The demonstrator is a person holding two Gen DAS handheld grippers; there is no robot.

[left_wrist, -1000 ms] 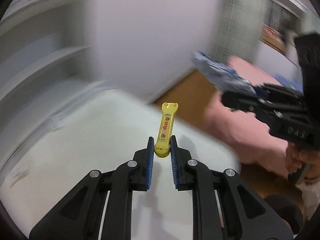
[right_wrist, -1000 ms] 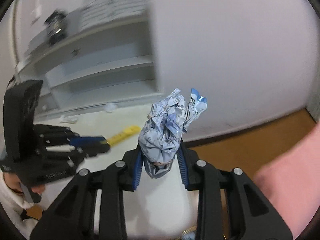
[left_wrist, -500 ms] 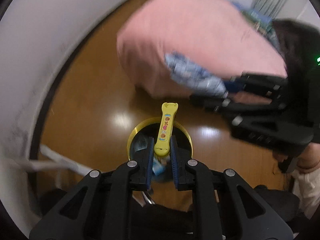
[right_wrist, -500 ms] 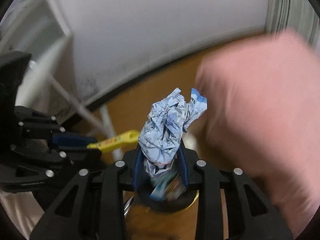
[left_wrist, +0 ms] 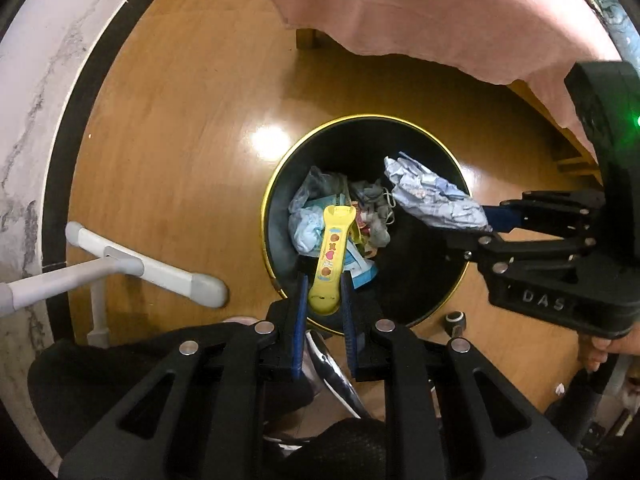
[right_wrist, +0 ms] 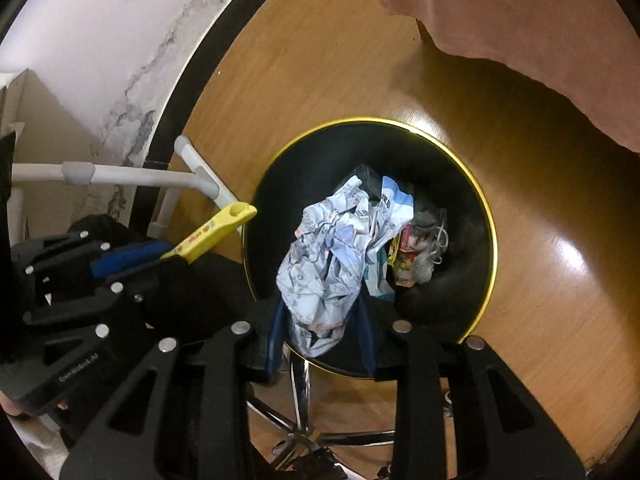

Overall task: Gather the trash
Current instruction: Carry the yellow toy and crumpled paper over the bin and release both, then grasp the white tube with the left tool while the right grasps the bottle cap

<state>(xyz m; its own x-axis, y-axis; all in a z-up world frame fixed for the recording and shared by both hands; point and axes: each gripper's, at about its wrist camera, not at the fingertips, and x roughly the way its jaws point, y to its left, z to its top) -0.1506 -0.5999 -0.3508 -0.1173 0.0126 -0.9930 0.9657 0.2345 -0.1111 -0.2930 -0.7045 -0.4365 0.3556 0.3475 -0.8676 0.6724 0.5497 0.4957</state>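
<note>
Both grippers are now brought down from the white table to the bin (left_wrist: 276,184). Left gripper (left_wrist: 324,300) is clamped on a yellow stick (left_wrist: 330,260), right gripper (right_wrist: 322,320) on crumpled paper (right_wrist: 326,264), both held over the trash-filled bin on the wooden floor (left_wrist: 168,128).

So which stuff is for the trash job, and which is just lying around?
For the job:
yellow wrapper in left gripper
crumpled paper in right gripper
black bin

Just around:
pink cloth
white frame
chair base
</note>
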